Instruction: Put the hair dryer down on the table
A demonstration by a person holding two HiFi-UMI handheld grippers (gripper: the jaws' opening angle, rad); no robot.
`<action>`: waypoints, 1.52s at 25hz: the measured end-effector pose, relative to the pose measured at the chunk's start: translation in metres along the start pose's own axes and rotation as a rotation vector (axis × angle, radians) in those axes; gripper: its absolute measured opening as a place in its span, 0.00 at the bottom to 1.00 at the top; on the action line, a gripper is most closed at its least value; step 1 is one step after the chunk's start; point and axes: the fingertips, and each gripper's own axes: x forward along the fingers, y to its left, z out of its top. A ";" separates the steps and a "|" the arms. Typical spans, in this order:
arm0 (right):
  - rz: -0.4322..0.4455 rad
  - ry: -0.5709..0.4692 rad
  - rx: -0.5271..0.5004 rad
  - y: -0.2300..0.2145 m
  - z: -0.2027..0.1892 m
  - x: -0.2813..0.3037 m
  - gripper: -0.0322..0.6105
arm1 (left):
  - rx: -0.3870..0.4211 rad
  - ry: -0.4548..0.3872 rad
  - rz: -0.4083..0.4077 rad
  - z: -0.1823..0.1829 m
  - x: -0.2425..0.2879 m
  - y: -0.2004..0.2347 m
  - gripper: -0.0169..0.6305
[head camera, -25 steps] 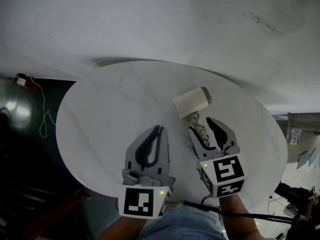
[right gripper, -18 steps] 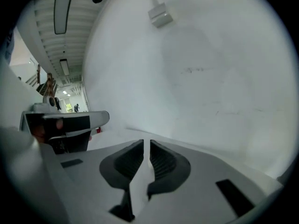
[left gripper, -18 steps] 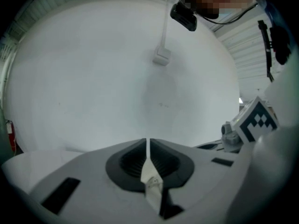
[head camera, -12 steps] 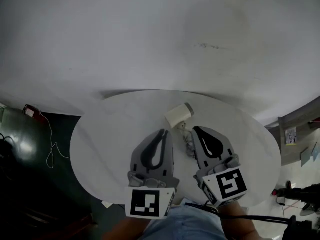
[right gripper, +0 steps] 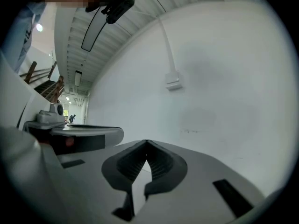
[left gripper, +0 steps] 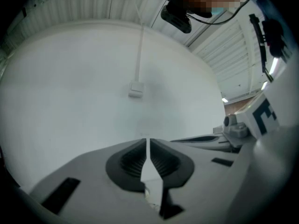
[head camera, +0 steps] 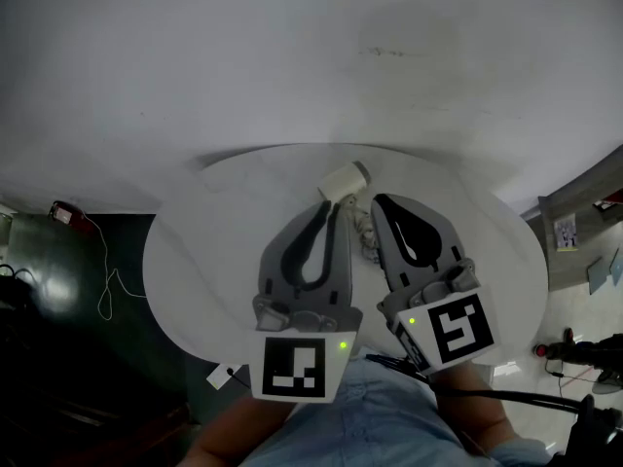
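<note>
A cream hair dryer lies on the round white table, toward its far side. Its handle and cord run back between my two grippers. The left gripper hovers above the table just left of the dryer, shut with nothing in it. Beside it, the right gripper is also shut and empty, apart from the dryer. Both gripper views face a white wall, and the dryer is in neither. The left gripper and the right gripper each show their pads together.
A small white box on a conduit hangs on the wall ahead. Left of the table lies dark floor with a red object and a thin white cable. A black cable runs off to the lower right.
The right gripper's jaws stood open around the dryer's handle a second ago and are now shut and empty. Both grippers have risen from the table, and the dryer stays lying there.
</note>
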 end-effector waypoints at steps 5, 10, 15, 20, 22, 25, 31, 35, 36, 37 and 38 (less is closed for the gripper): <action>-0.001 -0.007 -0.003 0.004 0.004 -0.010 0.07 | 0.008 -0.001 0.000 0.002 -0.006 -0.004 0.06; 0.000 -0.016 -0.016 0.006 0.005 -0.018 0.07 | 0.008 -0.018 0.010 0.005 -0.008 -0.006 0.06; 0.004 -0.024 -0.027 0.007 0.008 -0.020 0.07 | 0.017 -0.019 0.009 0.005 -0.010 -0.010 0.06; 0.004 -0.034 -0.026 0.006 0.010 -0.021 0.07 | 0.020 -0.022 0.014 0.006 -0.007 -0.009 0.06; -0.001 -0.034 -0.027 0.004 0.010 -0.021 0.07 | 0.021 -0.021 0.010 0.006 -0.006 -0.009 0.06; -0.011 -0.021 -0.021 0.001 0.006 -0.022 0.07 | 0.021 -0.021 0.001 0.005 -0.003 -0.011 0.06; -0.012 -0.034 -0.019 0.001 0.007 -0.021 0.07 | 0.016 -0.014 -0.004 0.001 -0.003 -0.013 0.06; -0.007 -0.015 -0.014 0.004 0.003 -0.022 0.07 | 0.021 -0.014 0.001 0.001 -0.005 -0.012 0.06; -0.007 -0.008 -0.014 0.004 0.001 -0.023 0.07 | 0.021 -0.011 0.001 0.001 -0.005 -0.012 0.06; -0.007 -0.002 -0.015 0.004 0.000 -0.023 0.07 | 0.020 -0.009 0.001 0.000 -0.005 -0.012 0.06; -0.007 0.000 -0.016 0.004 -0.001 -0.023 0.07 | 0.019 -0.007 0.001 0.000 -0.006 -0.012 0.06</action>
